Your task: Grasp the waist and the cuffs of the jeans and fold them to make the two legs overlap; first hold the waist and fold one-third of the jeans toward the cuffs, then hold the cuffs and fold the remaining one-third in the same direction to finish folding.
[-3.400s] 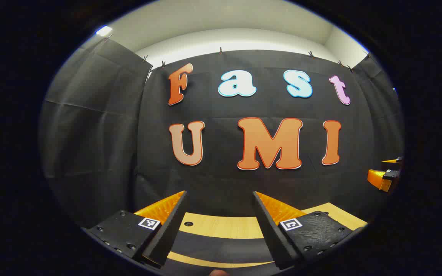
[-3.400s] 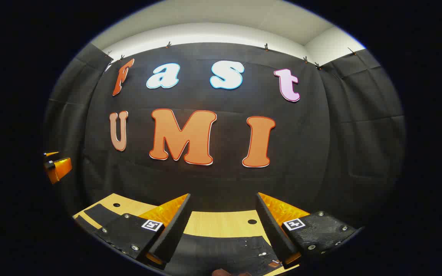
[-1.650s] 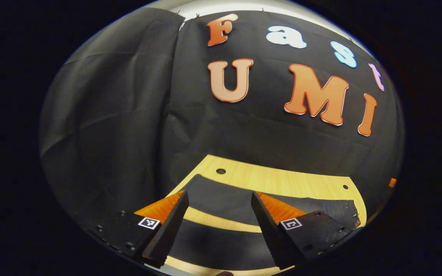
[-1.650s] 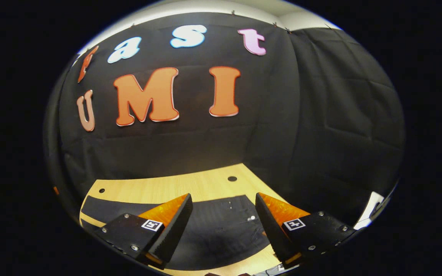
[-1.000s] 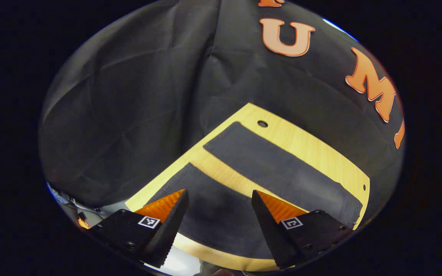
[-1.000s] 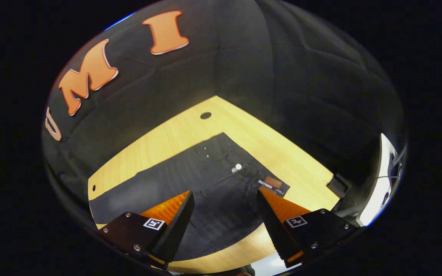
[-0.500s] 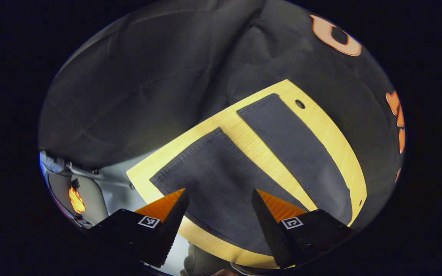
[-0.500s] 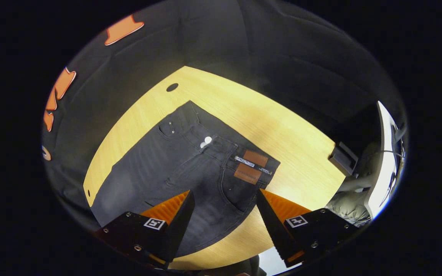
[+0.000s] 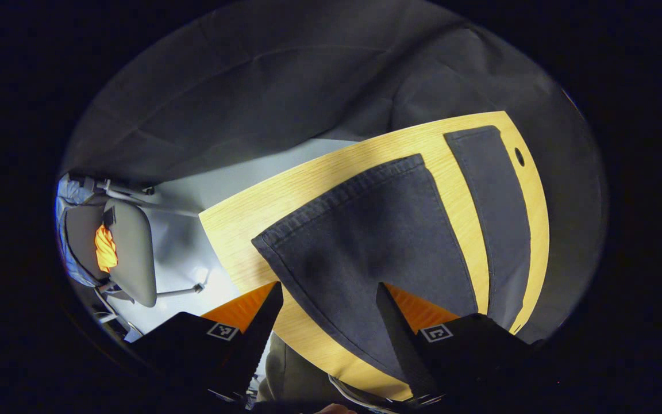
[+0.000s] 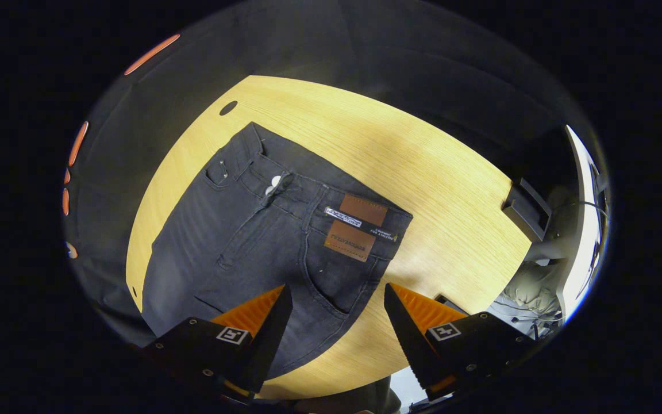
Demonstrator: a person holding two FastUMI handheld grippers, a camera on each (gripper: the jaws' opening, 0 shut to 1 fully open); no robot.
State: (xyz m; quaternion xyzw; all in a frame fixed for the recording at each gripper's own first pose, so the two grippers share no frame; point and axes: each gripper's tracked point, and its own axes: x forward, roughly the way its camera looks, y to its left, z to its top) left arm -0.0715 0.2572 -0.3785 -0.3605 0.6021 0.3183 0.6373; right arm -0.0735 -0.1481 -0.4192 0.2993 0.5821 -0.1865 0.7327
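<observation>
My left gripper [image 9: 326,293] hangs with fingers spread above the near cuff [image 9: 339,195] of the jeans [image 10: 262,241]. My right gripper [image 10: 337,296] is likewise released over the waist [image 10: 331,201], both legs lying flat on the surface [image 10: 423,172].

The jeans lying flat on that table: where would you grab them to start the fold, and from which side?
Likely the near corners: the waistband corner by the leather patch for the right gripper, and the near cuff for the left gripper. The jeans lie flat, so come from above at the table's near edge, pinching each hem.
</observation>
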